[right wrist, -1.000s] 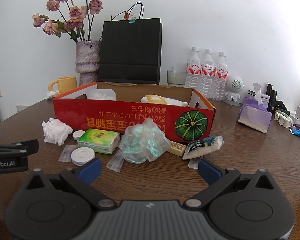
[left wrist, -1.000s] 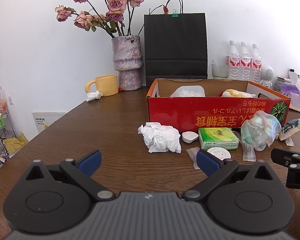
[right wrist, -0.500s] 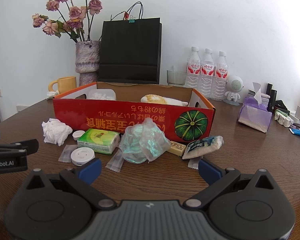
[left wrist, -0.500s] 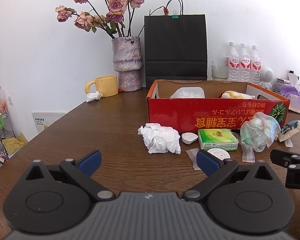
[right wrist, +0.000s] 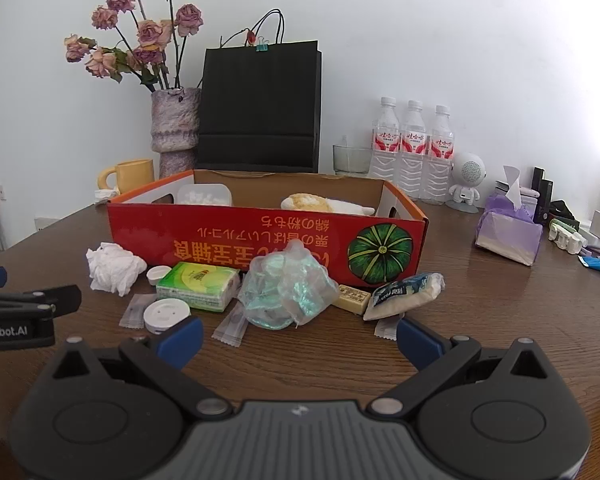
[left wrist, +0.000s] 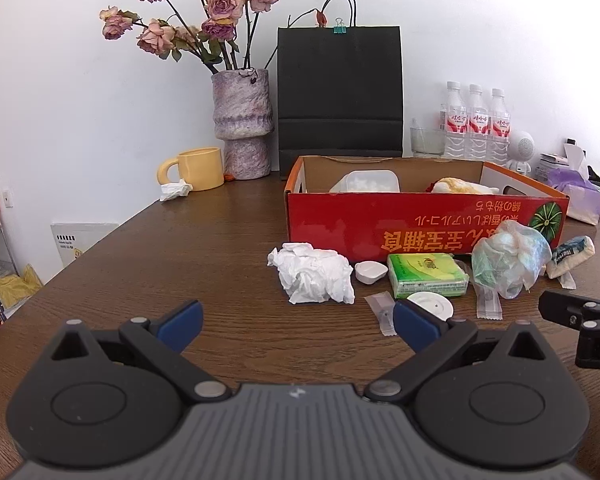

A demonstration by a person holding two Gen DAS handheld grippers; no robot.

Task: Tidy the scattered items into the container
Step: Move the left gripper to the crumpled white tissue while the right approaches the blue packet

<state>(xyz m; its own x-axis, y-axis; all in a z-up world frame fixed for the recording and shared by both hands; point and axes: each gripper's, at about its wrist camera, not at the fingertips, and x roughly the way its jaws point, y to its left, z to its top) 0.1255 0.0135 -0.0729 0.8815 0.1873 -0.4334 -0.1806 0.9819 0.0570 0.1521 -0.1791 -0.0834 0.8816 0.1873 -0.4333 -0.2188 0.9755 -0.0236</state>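
Both hand-held tools hung back over a dark wood-grain table [left wrist: 180, 248], neither touching anything: the left gripper [left wrist: 296, 320] and the right gripper [right wrist: 298, 338] each had blue-padded jaws spread wide and empty. Judging by the layout, the tidy-up stood at the approach stage, with a few things already in the container, a shallow red cardboard box [right wrist: 260, 240] printed with a green pumpkin, which held a translucent plastic tub [right wrist: 204, 195] and a soft yellowish bundle [right wrist: 320, 203]. The rest of the clutter lay in a loose row just in front of the box's near wall: a crumpled white tissue [left wrist: 314, 278], a small white cap [left wrist: 370, 272], a glossy green tissue pack [right wrist: 198, 286], a flat round white disc [right wrist: 166, 314], several clear sachets, a scrunched bag of thin, filmy greenish plastic [right wrist: 286, 290], a tan rectangular bar [right wrist: 354, 298] and a plump, crinkly snack pouch [right wrist: 404, 294]. The likely next move called for lowering one gripper over a nearby item, the tissue on the left or the bag on the right, and pinching gently, since both looked soft and would crush or slip before being lifted over the box wall.
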